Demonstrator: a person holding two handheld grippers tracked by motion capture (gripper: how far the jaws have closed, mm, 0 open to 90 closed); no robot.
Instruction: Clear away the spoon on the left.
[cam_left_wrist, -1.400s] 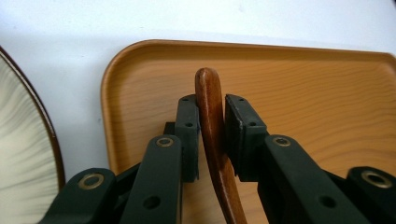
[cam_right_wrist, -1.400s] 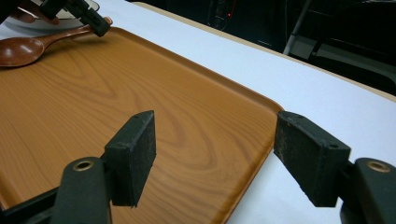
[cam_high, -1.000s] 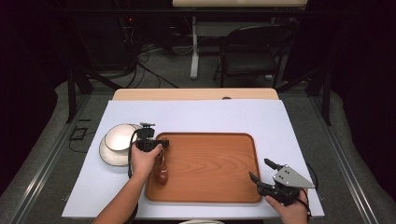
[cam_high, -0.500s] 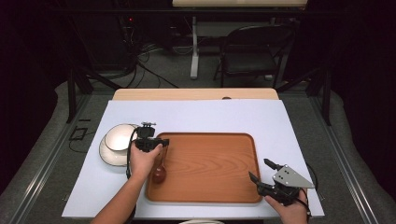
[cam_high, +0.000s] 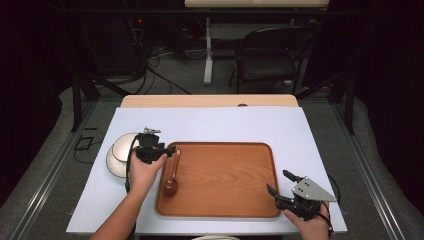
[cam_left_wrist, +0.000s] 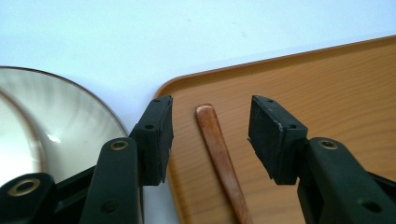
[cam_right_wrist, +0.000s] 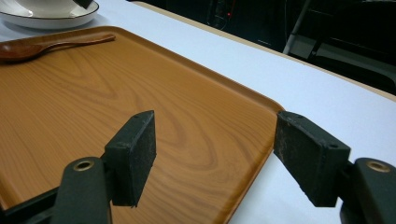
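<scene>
Your right gripper (cam_high: 278, 183) rests at the tray's (cam_high: 225, 200) near right corner, fingers spread on nothing. Farther left, your left gripper (cam_left_wrist: 210, 137), fingers just opened wide, straddles the spoon (cam_high: 171, 179) lying free in the tray. Beyond, plate (cam_high: 116, 156) on the worktop (cam_high: 210, 125).

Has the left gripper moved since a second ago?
Yes. The left gripper, jaws just opening, drew away from the spoon toward the tray's far edge.
</scene>
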